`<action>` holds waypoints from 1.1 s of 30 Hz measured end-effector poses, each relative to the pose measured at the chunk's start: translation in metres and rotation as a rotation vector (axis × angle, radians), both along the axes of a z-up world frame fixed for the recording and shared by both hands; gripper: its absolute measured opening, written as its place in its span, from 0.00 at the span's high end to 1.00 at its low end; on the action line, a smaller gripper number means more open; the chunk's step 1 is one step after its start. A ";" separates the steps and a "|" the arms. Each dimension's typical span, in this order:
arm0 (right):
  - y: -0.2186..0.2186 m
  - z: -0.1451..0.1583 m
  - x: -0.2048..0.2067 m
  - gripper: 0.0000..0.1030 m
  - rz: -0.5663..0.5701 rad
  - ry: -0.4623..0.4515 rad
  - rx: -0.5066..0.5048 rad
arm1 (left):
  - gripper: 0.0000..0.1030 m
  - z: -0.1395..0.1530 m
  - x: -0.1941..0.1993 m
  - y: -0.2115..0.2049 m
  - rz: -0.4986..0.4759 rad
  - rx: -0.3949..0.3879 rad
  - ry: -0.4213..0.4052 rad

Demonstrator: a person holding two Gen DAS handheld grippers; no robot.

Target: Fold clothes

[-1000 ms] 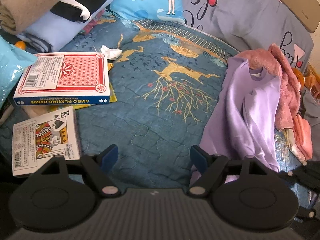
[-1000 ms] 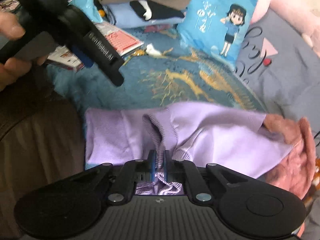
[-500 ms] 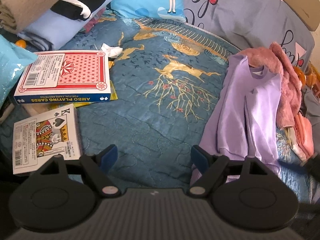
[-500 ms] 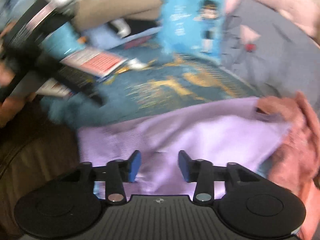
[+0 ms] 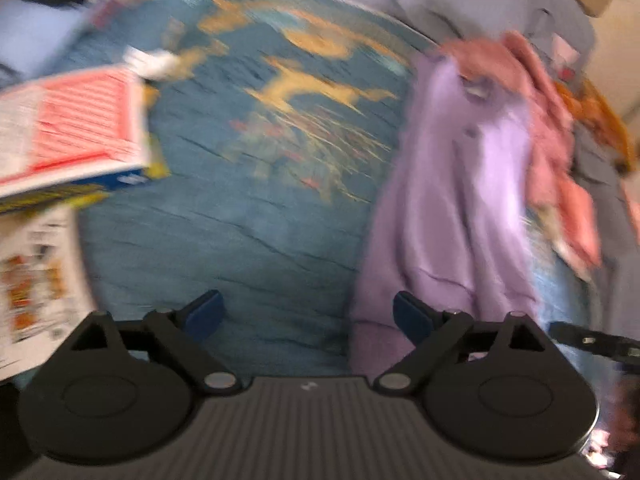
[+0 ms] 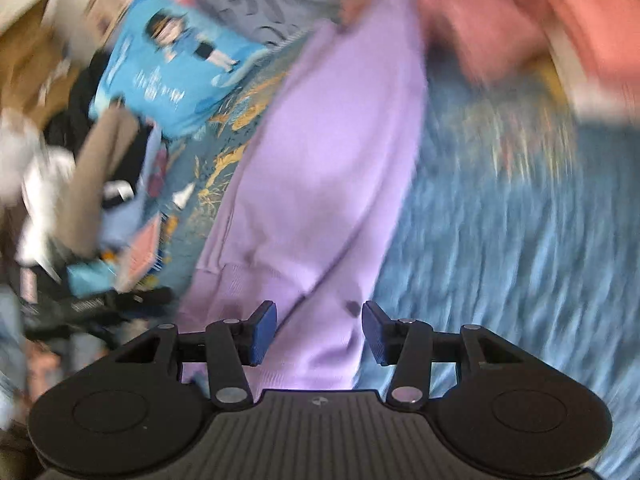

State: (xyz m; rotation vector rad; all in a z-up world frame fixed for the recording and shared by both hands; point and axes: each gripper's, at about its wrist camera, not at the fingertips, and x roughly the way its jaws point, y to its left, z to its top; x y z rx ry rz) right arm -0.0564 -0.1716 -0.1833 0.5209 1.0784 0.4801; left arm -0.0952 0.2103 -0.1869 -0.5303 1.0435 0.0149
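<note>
A lilac sweatshirt (image 5: 452, 208) lies lengthwise on the blue patterned bedspread (image 5: 256, 216), its neck end against a pink fleece garment (image 5: 532, 92). My left gripper (image 5: 308, 316) is open just above the bedspread, and its right finger sits at the sweatshirt's hem. In the right wrist view the same sweatshirt (image 6: 320, 176) runs away from my right gripper (image 6: 318, 334), which is open over its near end with nothing gripped. Both views are blurred by motion.
Two playing-card boxes (image 5: 76, 128) lie at the left of the bedspread. A blue cartoon cushion (image 6: 176, 76) and a stack of folded clothes (image 6: 108, 184) sit at the far side. Pink and orange garments (image 6: 520, 20) are heaped beside the sweatshirt.
My right gripper opened and let go of the sweatshirt's ribbed edge, then swung round to look along the garment. My left gripper stayed open and shifted slightly toward the hem.
</note>
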 end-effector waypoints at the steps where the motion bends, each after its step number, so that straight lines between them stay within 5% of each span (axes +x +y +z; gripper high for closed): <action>1: -0.005 -0.008 -0.003 0.54 -0.028 0.040 0.052 | 0.07 -0.002 0.003 0.001 -0.017 -0.012 0.007; 9: -0.019 -0.054 -0.028 0.40 -0.192 0.222 0.333 | 0.06 -0.014 0.018 0.007 -0.095 -0.111 0.050; 14: -0.021 -0.062 -0.031 0.36 -0.268 0.241 0.432 | 0.08 -0.021 0.013 0.031 -0.014 -0.289 0.037; 19: -0.020 -0.064 -0.023 0.33 -0.312 0.255 0.474 | 0.39 -0.031 0.021 0.033 -0.024 -0.407 0.051; 24: -0.018 -0.064 -0.018 0.29 -0.344 0.244 0.490 | 0.51 -0.041 0.031 0.030 -0.055 -0.509 0.071; 30: -0.015 -0.062 -0.012 0.27 -0.364 0.197 0.481 | 0.75 -0.044 0.038 0.028 -0.038 -0.518 0.048; 33: -0.008 -0.061 -0.006 0.26 -0.344 0.174 0.448 | 0.78 -0.042 0.038 0.024 -0.040 -0.508 0.024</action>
